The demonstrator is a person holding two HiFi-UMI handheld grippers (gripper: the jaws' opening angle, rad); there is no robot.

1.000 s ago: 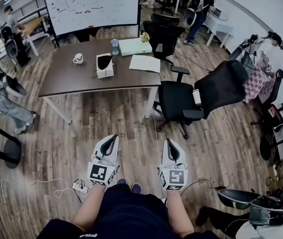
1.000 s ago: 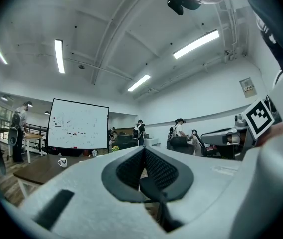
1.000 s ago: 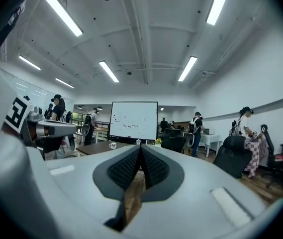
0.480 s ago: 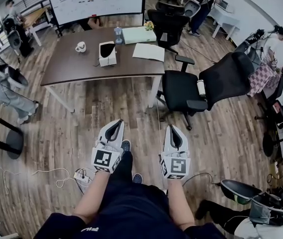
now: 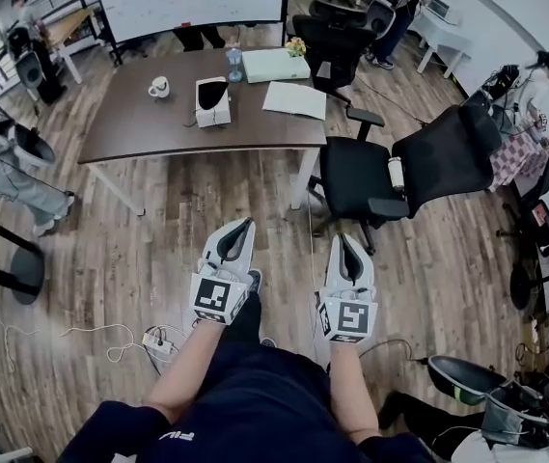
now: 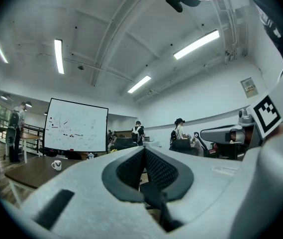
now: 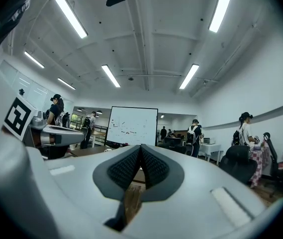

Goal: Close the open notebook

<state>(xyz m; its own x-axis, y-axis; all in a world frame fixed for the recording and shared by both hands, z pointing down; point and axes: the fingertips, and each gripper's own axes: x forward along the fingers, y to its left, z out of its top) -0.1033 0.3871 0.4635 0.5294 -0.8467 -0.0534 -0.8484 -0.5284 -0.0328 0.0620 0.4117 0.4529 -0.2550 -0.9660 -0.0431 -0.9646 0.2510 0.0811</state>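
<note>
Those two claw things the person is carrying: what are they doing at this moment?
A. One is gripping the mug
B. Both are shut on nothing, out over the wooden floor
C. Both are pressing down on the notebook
B: the left gripper and right gripper each have their jaws together with nothing between, over the wooden floor, short of the table where the open notebook and mug sit.

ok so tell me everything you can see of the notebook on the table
The white open notebook lies flat on the dark brown table, at its right end in the head view, slightly skewed to the edge. Its pages face up; detail is too small to read. Nothing rests on it. A pale green flat box sits just behind it.
</note>
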